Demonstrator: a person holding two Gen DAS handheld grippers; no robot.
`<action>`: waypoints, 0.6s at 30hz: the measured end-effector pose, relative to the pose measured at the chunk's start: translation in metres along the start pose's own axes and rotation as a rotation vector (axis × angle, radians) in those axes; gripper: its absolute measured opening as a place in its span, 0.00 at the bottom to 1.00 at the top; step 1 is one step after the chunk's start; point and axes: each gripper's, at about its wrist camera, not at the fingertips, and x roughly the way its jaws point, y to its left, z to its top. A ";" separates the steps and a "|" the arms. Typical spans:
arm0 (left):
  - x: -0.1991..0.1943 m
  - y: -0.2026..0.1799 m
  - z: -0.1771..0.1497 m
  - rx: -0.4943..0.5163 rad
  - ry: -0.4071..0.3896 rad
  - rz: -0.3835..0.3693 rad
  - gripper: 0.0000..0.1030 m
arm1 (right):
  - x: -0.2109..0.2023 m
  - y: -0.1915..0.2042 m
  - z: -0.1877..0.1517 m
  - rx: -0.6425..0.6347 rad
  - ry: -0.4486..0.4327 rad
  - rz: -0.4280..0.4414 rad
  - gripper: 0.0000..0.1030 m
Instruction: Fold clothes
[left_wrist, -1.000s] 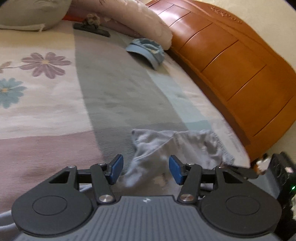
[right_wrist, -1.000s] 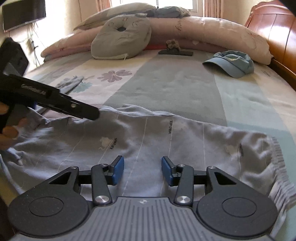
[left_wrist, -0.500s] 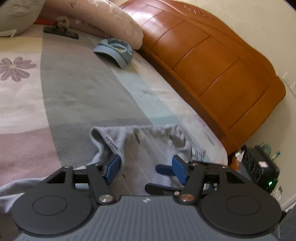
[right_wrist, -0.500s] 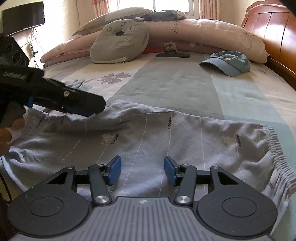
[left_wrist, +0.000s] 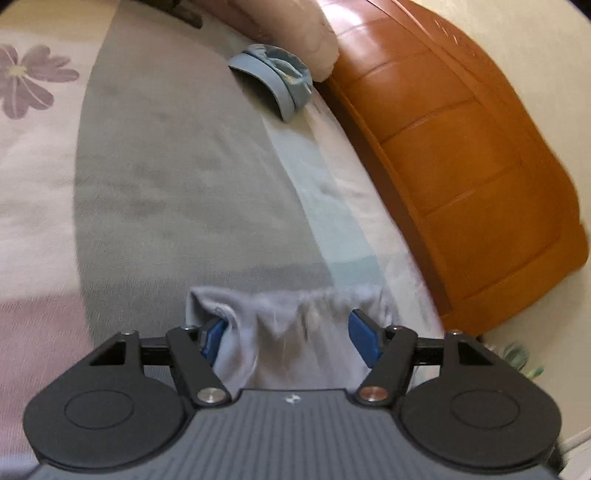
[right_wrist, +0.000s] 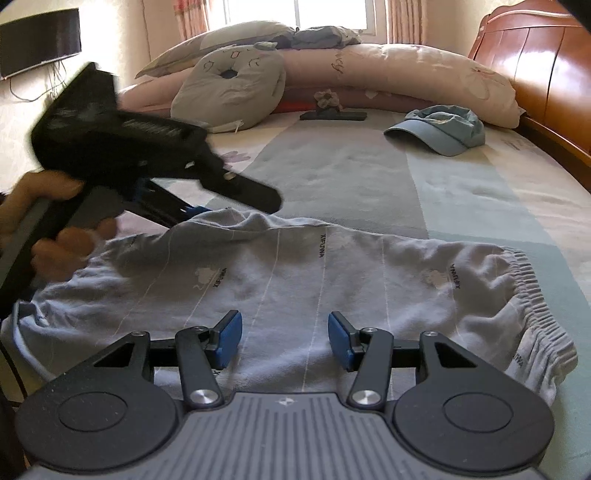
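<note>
A light grey pair of printed pants (right_wrist: 314, 280) lies spread across the near edge of the bed, its elastic waistband (right_wrist: 532, 295) at the right. My right gripper (right_wrist: 284, 338) is open just above the cloth's near edge. My left gripper (left_wrist: 291, 339) is open over the cloth, and a fold (left_wrist: 236, 332) lies against its left pad. In the right wrist view the left gripper (right_wrist: 195, 210) reaches in from the left over the garment's far edge, held by a hand (right_wrist: 55, 236).
A blue cap (right_wrist: 439, 129) lies on the striped floral bedspread (right_wrist: 340, 166) at the far right. Pillows (right_wrist: 232, 88) and a long bolster (right_wrist: 399, 70) line the far side. A wooden headboard (left_wrist: 461, 155) runs along the right. A dark flat object (right_wrist: 332, 115) lies by the bolster.
My left gripper has swung toward the headboard and moved over the garment's far edge, lifting it into a ridge. My right gripper has barely moved.
</note>
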 end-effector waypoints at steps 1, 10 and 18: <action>0.002 0.002 0.007 -0.010 -0.007 -0.001 0.66 | -0.001 0.000 0.000 0.002 -0.004 -0.001 0.55; 0.012 0.008 0.033 0.000 0.039 0.021 0.65 | -0.008 -0.008 -0.007 0.040 -0.017 -0.005 0.55; -0.052 -0.037 0.010 0.208 -0.026 0.090 0.71 | -0.027 -0.020 -0.004 0.040 -0.064 -0.052 0.56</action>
